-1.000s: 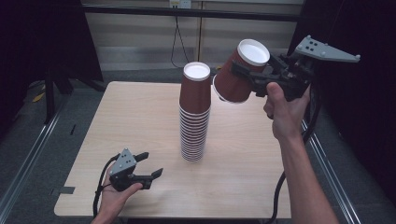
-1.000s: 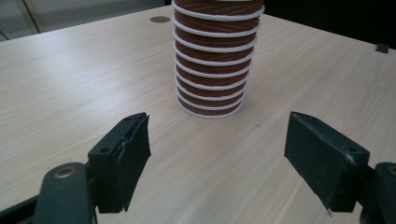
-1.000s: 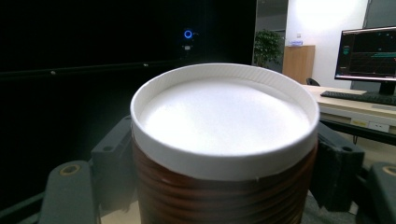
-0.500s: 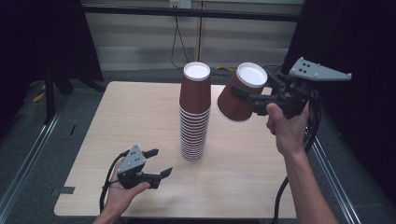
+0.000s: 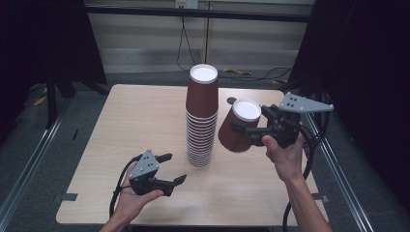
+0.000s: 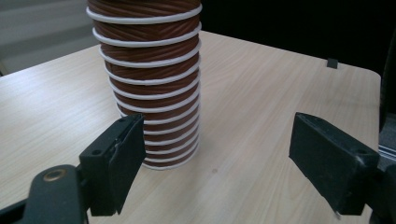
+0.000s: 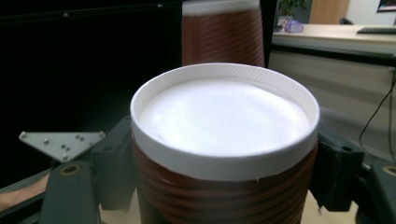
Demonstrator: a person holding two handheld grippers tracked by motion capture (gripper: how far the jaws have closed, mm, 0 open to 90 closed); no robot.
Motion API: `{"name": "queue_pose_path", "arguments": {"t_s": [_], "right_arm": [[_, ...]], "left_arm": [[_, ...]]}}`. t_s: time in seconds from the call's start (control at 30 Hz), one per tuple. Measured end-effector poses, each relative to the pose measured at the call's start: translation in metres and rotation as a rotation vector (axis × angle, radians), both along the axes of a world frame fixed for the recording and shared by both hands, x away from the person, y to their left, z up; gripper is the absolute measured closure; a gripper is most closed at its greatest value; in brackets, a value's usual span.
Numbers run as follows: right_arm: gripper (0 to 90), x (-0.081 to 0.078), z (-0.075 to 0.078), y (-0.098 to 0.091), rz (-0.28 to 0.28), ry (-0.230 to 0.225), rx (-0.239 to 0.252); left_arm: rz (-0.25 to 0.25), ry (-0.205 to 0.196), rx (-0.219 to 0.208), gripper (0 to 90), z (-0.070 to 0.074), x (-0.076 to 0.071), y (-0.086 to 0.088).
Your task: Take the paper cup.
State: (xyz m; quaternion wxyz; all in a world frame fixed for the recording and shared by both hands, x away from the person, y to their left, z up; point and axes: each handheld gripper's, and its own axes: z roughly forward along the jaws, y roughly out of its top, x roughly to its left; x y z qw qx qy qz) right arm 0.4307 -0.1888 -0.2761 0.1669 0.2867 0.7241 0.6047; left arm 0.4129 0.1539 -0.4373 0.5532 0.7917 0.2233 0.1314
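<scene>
Right of the cup stack (image 5: 201, 116), above the table (image 5: 121, 125): single brown cup (image 5: 238, 126), upside down and tilted, clamped in right gripper (image 5: 251, 129). Near front edge, left gripper (image 5: 171, 169), jaws apart, just been opening, nothing between. No readable writing on cups.

Black grippers (image 5: 162, 169), grey triangular plates (image 5: 305, 103)

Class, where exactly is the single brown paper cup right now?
In the high view the single brown paper cup is upside down and tilted, clamped in the right gripper above the table, just right of the cup stack.
</scene>
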Motion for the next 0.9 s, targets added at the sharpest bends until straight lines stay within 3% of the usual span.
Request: {"name": "queue_pose_path", "arguments": {"t_s": [0.37, 0.47, 0.6, 0.7, 0.9], "right_arm": [[23.5, -0.006, -0.042, 0.007, 0.036, 0.065, -0.010], [23.5, -0.008, -0.052, 0.012, 0.059, 0.084, -0.019], [23.5, -0.008, -0.058, 0.017, 0.071, 0.095, -0.030], [23.5, -0.008, -0.065, 0.022, 0.086, 0.103, -0.041], [23.6, -0.007, -0.075, 0.029, 0.105, 0.120, -0.034]], "left_arm": [[-0.059, -0.023, -0.013, 18.3, 0.007, 0.000, -0.012], [-0.077, -0.013, -0.029, 18.4, 0.008, -0.001, -0.015], [-0.102, -0.026, -0.031, 18.3, 0.008, -0.002, -0.021], [-0.124, -0.028, -0.055, 17.5, 0.010, -0.003, -0.024], [-0.142, -0.047, -0.052, 17.2, 0.015, -0.002, -0.029]]}}
